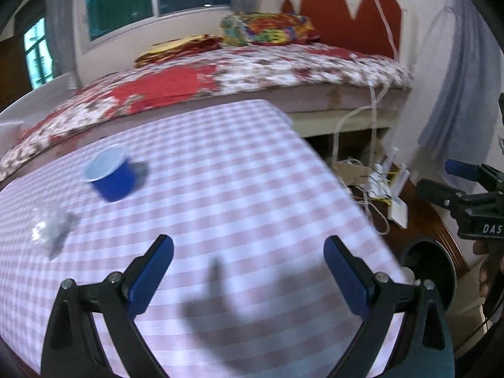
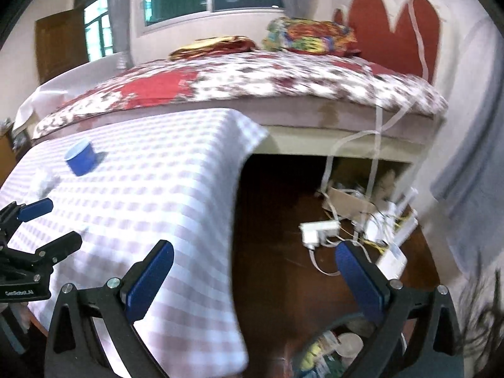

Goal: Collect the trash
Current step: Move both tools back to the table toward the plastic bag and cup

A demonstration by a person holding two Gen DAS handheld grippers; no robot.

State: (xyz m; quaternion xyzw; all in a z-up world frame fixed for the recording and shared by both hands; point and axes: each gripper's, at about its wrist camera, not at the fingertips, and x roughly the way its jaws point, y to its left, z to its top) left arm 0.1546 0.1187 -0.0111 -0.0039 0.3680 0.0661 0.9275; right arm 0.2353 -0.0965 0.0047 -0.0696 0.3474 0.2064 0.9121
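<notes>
Both frames blurry, so small stuff hard to read.

Left gripper (image 1: 249,253) spread wide over the checked tablecloth (image 1: 220,173), nothing between the blue pads. Right gripper (image 2: 253,260) same deal: wide apart, gripping nothing, parked past the table's right edge, above the dark floor (image 2: 277,236).

Blue cup (image 1: 110,173) on the cloth, far left, tipped with its mouth facing the camera. Inside looks plain white, no contents to make out. Crumpled clear wrapper (image 1: 50,226) lying just in front of it, a bit to the left, apart from the cup. Both well clear of either gripper. Same pair small in the right view: cup (image 2: 80,157), wrapper (image 2: 47,181).

Bin (image 2: 334,349) on the floor right under the right gripper, low in frame. Already some trash in it: a whitish cup (image 2: 349,345) and something yellow-green (image 2: 315,351), rest too smeared to call. In the left view only the bin's dark round rim (image 1: 441,249) peeking past the table corner.

Beyond the table: bed (image 1: 252,69) with a floral cover. On the floor by the wall, a tangle of white cables (image 2: 356,220).
</notes>
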